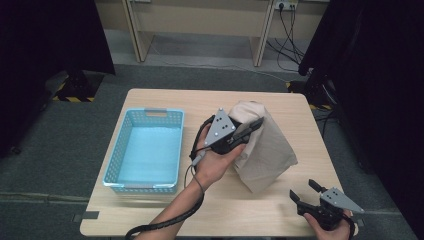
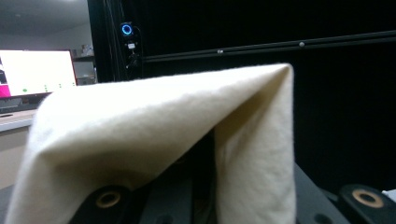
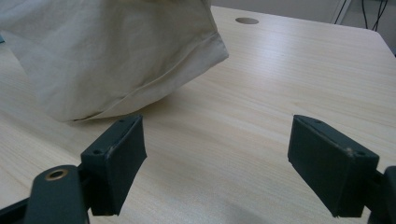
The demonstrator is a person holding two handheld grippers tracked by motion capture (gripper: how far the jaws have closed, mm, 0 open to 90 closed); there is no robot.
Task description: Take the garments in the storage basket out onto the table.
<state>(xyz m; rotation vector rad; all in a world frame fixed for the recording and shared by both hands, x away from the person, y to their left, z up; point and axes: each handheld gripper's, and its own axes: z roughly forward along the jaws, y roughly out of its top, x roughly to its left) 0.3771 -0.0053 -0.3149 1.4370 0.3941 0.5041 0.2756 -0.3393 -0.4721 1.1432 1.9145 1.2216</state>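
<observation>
Right now the left tool (image 1: 239, 134) has its jaws pinched on a cream cloth (image 1: 265, 150) and holds it up over the middle of the tabletop (image 1: 300, 107). The cloth hangs down like a little tent, and its low edge touches the wood. It looks soft, thin and light, so it will flop and fold and will not keep a shape. A hem runs along the bottom edge (image 3: 154, 95), and that thick part looks like a good place to grab. The right tool (image 1: 304, 191) waits near the front right corner with its jaws wide apart and nothing in them. A blue basket (image 1: 116, 170) sits empty at the left of the cloth.
</observation>
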